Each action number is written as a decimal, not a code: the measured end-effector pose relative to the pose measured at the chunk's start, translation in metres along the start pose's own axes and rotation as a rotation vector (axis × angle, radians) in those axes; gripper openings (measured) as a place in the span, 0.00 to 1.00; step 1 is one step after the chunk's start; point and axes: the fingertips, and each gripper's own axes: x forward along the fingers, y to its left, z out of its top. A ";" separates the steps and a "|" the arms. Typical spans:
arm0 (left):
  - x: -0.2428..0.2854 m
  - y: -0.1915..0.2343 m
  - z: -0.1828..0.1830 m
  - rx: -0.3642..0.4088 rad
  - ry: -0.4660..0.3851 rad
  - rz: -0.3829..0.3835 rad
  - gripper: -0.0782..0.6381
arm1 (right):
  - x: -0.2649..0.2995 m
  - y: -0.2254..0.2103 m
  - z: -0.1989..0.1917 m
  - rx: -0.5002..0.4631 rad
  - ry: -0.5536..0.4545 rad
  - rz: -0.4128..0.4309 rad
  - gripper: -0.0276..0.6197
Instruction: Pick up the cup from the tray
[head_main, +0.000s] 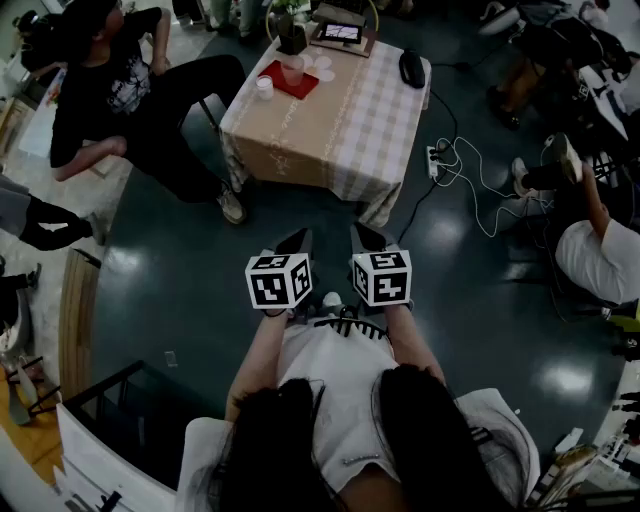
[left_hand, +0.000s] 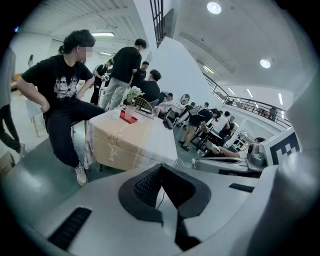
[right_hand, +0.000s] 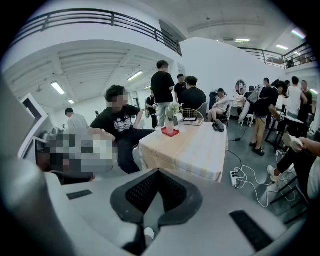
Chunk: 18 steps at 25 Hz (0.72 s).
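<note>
A pale pink cup (head_main: 292, 70) stands on a red tray (head_main: 301, 86) at the far left corner of a table (head_main: 350, 120) with a checked cloth. A small white cup (head_main: 264, 87) stands just beside the tray. In the left gripper view the tray (left_hand: 125, 118) and cup (left_hand: 130, 111) are small and far off; in the right gripper view the cup (right_hand: 170, 126) and tray (right_hand: 170, 132) are too. My left gripper (head_main: 298, 241) and right gripper (head_main: 364, 237) are held side by side near my chest, well short of the table. Both are shut and hold nothing.
A person (head_main: 125, 85) sits at the table's left side with legs stretched out. A tablet (head_main: 340, 33) and a black mouse (head_main: 411, 68) lie on the table. A power strip with cables (head_main: 436, 157) lies on the floor at its right. More people sit at the right.
</note>
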 end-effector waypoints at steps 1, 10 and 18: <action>0.001 -0.001 0.001 0.000 -0.004 0.000 0.11 | 0.000 -0.002 0.001 0.002 -0.004 -0.003 0.05; 0.015 -0.020 0.003 0.005 -0.014 0.002 0.11 | -0.006 -0.023 0.002 0.006 -0.020 0.008 0.05; 0.021 -0.030 -0.003 -0.015 -0.017 0.032 0.11 | -0.010 -0.031 0.009 0.029 -0.076 0.113 0.16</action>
